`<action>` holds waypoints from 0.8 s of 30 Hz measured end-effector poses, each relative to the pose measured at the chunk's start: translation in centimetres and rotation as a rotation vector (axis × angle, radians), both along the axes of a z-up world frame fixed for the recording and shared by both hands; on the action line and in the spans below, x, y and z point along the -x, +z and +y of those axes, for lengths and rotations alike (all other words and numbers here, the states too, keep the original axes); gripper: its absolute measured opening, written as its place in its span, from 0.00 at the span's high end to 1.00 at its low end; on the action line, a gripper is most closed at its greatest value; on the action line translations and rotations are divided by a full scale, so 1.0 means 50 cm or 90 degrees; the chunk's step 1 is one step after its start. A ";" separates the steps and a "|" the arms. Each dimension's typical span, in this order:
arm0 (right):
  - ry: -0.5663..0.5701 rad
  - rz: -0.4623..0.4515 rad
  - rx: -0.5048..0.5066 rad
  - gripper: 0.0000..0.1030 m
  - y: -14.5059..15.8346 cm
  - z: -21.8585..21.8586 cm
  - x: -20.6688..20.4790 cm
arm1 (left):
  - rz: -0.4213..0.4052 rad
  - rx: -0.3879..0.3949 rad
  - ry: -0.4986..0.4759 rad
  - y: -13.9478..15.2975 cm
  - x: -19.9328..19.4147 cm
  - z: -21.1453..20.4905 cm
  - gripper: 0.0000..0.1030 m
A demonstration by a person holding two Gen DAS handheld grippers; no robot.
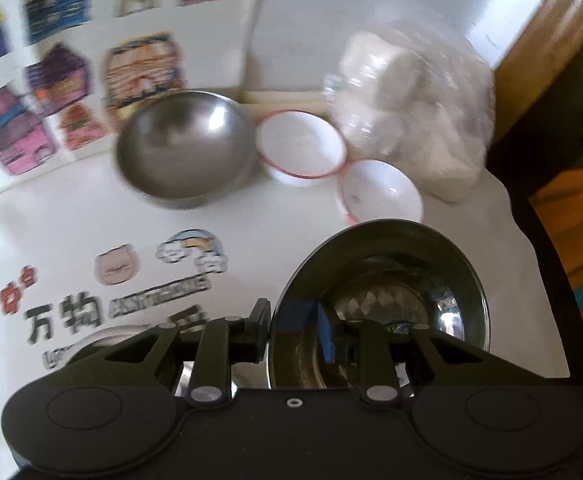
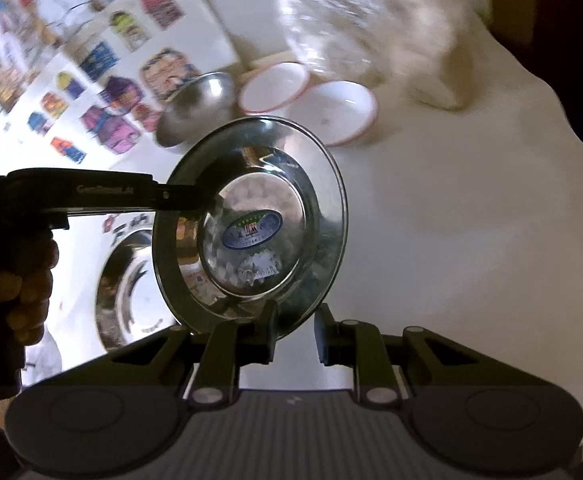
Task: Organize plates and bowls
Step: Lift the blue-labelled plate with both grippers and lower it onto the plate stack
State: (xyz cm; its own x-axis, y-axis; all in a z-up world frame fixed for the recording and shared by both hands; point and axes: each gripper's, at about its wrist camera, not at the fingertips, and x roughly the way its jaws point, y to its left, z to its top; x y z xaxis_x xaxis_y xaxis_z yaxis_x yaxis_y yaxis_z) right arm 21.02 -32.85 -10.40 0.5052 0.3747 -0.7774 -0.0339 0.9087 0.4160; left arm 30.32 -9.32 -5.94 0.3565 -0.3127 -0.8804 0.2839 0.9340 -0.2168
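The left tool [image 1: 297, 330] is pinching the rim of a shiny round stainless-steel bowl with an oval blue sticker on its base [image 2: 251, 220], one pad outside the wall and the blue pad inside, and the bowl hangs tilted on edge, lifted off the white desk [image 2: 471, 220]. From the right wrist view its underside faces the camera, with the left tool's black arm reaching in to the rim from the side. The right tool [image 2: 295, 334] waits just beneath that bowl with its jaws spread and nothing between them. Take the wide plain steel mixing bowl [image 1: 183, 144] as the landmark: right beside it sits a small white bowl with a red rim [image 1: 301, 148], then a second white red-rimmed bowl [image 1: 379, 192] just beyond that, and a clear plastic bag of white blocks [image 1: 411, 112] behind the pair. Nearer the camera than the mixing bowl, another steel dish [image 2: 127, 284] lies on the desk, partly hidden by the held bowl. The job now looks like nesting the steel pieces, so the grip needs care: a one-sided rim pinch lets a slick bowl swing. Best to level it before lowering, keep the rim clear of the two white bowls, centre it over its target, and release only once it is seated. The right tool could steady the far rim if it wobbles.
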 end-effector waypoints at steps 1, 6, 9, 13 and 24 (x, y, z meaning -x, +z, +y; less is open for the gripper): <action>0.010 -0.005 0.002 0.79 0.005 0.010 -0.003 | -0.003 0.001 0.009 0.004 0.003 0.013 0.74; 0.064 -0.019 0.009 0.79 0.024 0.068 -0.016 | -0.013 -0.001 0.065 0.021 0.018 0.086 0.74; 0.099 -0.026 0.011 0.79 0.030 0.107 -0.023 | -0.015 -0.004 0.100 0.027 0.029 0.133 0.74; 0.144 -0.031 0.014 0.79 0.035 0.154 -0.031 | -0.015 -0.008 0.146 0.033 0.044 0.191 0.74; 0.234 -0.018 0.020 0.79 0.021 0.263 -0.055 | 0.003 -0.025 0.249 0.018 0.073 0.299 0.73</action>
